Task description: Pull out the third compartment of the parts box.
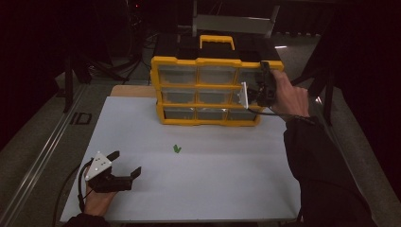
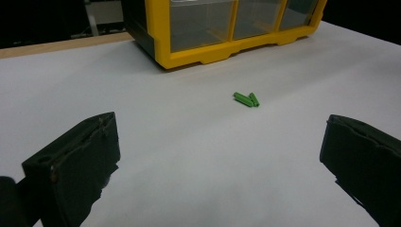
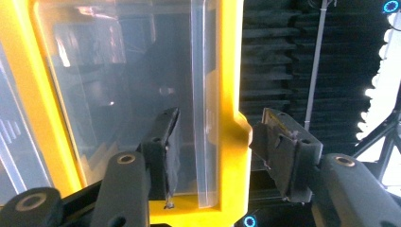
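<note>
At the desk's (image 1: 142,189) far side, the right tool (image 3: 215,142) is straddling the yellow drawer cabinet's (image 1: 208,61) right edge, one jaw on the clear drawer front, the other just off the frame. The left tool (image 1: 126,163) is resting released near two green pegs (image 2: 246,99).

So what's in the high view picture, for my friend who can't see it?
A person's right gripper reaches the right edge of a yellow drawer box at the back of a white table. The left gripper rests open near the front left, and a small green piece lies in the middle.
</note>
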Tool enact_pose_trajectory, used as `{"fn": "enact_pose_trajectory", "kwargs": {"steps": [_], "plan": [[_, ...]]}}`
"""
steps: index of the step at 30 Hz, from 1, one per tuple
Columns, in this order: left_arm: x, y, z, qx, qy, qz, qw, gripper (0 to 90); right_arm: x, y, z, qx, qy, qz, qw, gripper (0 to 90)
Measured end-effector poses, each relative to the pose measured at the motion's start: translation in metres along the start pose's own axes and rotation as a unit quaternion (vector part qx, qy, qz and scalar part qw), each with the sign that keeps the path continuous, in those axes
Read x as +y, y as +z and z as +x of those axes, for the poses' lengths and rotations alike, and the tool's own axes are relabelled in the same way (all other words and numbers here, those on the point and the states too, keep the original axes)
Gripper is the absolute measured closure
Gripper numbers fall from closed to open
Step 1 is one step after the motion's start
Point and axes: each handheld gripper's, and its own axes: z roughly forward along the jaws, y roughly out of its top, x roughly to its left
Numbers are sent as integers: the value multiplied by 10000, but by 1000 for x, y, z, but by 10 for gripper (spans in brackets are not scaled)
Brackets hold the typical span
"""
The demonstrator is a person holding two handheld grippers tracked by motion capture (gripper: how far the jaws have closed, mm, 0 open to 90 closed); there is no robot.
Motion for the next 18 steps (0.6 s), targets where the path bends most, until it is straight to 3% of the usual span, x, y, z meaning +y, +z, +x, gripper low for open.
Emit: {"fn": "enact_pose_trajectory", "kwargs": {"steps": [18], "plan": [[0,0,0,0,-7,7,10000,0,-2,5,3,-255,-82,-43,9996,555]]}}
